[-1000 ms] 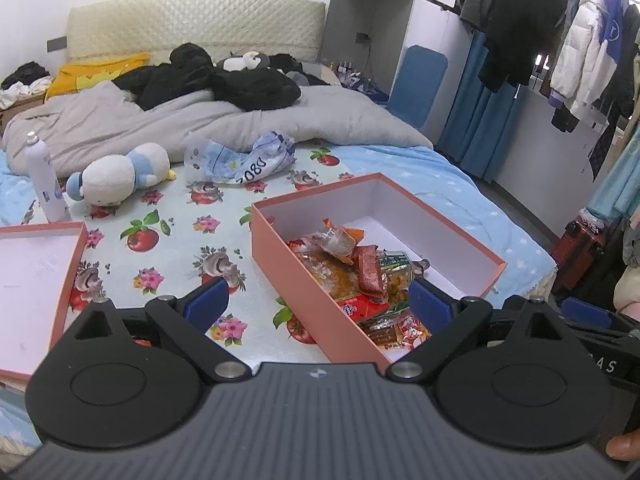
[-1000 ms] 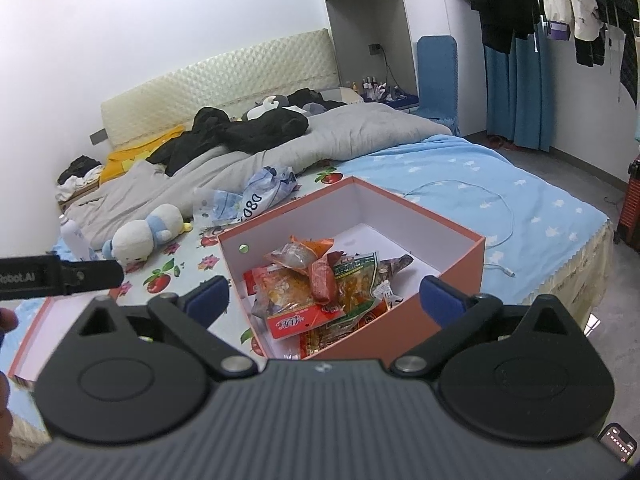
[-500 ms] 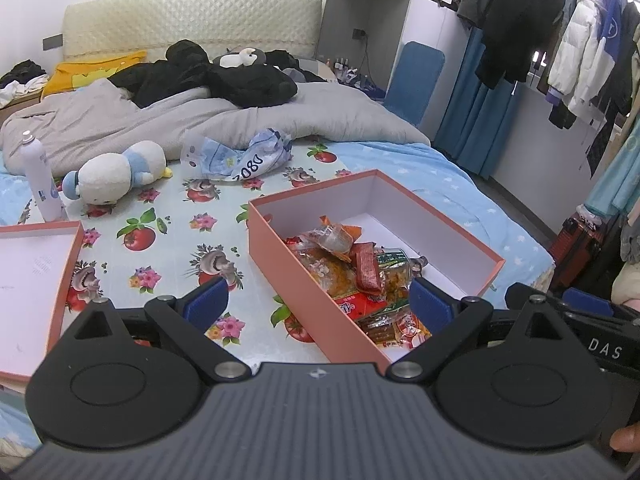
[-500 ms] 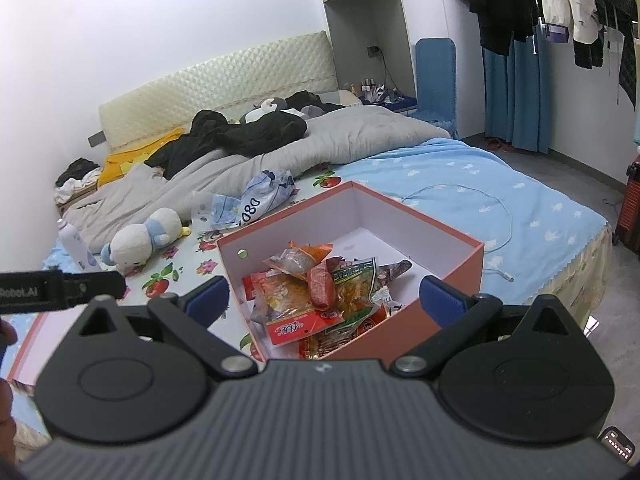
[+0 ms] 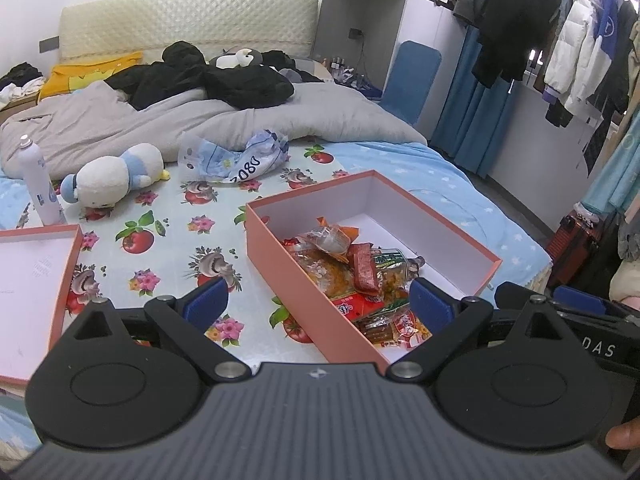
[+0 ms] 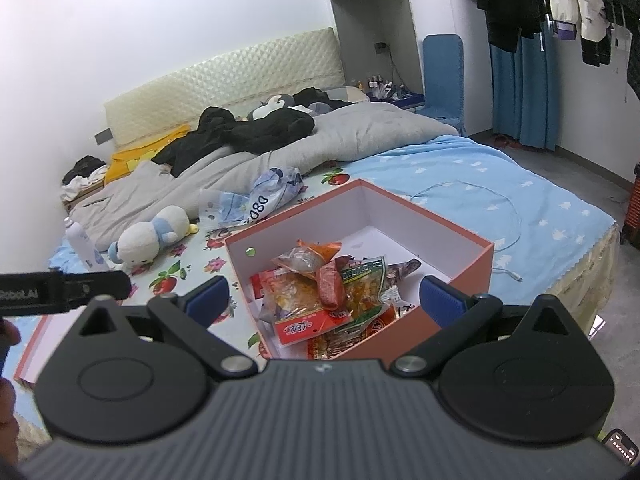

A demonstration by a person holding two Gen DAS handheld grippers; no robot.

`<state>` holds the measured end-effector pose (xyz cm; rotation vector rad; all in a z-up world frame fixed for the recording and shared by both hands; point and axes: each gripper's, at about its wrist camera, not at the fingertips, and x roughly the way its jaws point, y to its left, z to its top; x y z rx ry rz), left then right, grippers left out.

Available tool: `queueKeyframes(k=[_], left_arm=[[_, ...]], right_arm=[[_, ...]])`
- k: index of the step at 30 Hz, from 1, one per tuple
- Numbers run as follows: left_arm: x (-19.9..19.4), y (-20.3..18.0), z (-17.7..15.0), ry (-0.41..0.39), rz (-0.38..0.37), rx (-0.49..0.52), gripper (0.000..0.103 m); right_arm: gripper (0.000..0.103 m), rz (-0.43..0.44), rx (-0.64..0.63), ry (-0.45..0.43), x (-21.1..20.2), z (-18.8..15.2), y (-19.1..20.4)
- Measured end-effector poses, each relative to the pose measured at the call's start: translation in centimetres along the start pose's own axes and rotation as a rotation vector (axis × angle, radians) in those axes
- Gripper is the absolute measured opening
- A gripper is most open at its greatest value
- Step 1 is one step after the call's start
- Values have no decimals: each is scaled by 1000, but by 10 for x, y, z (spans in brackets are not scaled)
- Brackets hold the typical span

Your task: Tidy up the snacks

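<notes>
Salmon-pink box (image 5: 288, 268) of snack packets (image 6: 320, 304), bed's foot corner.
Both grippers (image 5: 316, 304) (image 6: 322, 294) spread wide, empty; slippery wrappers could squirt out when pinched.

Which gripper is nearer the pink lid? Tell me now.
Left. The left gripper hovers just right of the pink lid; the right gripper is farther right, facing the snack box.

Matt pink cardboard box (image 6: 472, 264) held glossy plastic snack packets (image 6: 320, 304); printed mat (image 5: 168, 240) looked smooth; plush toy (image 5: 112, 180) fuzzy.
</notes>
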<state>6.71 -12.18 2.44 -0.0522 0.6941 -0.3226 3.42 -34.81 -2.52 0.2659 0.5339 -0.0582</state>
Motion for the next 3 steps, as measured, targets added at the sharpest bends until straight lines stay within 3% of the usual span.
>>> queueKeyframes(k=[3], left_arm=[[-3,0,0,-3,-1,5,99]], right_arm=[[103,1,2,3,-1,-1,0]])
